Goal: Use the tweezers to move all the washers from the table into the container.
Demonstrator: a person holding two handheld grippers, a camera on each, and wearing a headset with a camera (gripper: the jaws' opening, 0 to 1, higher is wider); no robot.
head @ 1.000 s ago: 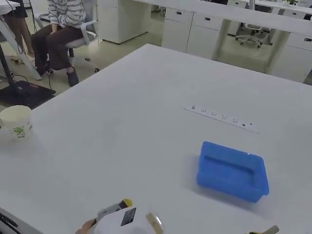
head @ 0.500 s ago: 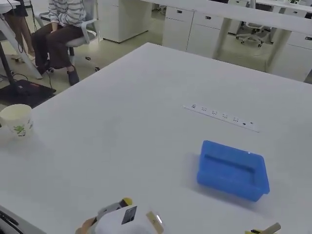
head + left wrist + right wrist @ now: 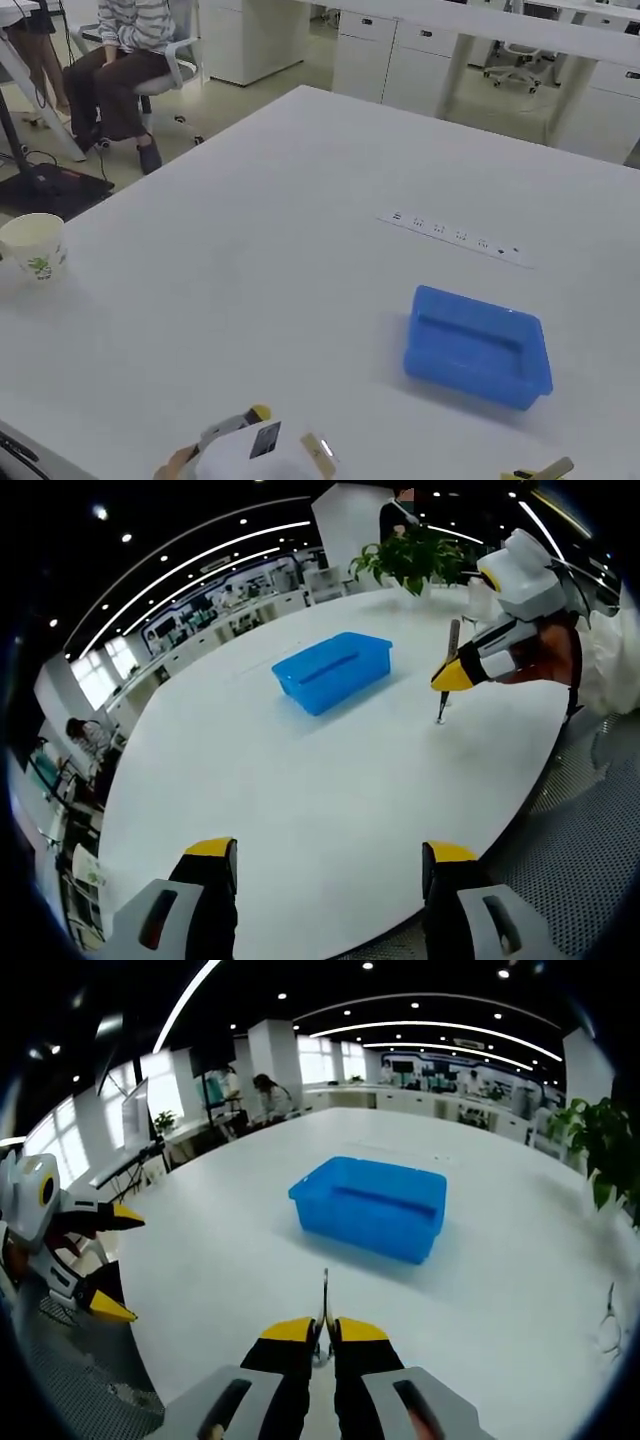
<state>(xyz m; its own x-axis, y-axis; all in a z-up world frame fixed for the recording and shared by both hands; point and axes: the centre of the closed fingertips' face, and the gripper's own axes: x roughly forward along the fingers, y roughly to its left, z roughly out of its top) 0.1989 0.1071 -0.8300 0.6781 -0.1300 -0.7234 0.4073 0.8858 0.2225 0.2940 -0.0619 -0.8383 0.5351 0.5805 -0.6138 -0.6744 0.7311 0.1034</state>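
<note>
Blue container (image 3: 470, 374) looks empty, so seemingly nothing is moved yet; right gripper (image 3: 322, 1332) clamps tweezers (image 3: 324, 1295), left gripper (image 3: 325, 854) gapes empty.

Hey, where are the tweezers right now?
The tweezers are pinched in the right gripper, over the near right part of the table, with their tips pointing toward the blue container just ahead.

The yellow-tipped left tool (image 3: 325, 880) is held with jaws spread wide. The right tool (image 3: 323, 1332), at two o'clock in the left gripper view, is clamped on thin metal tweezers (image 3: 325, 1305).
</note>
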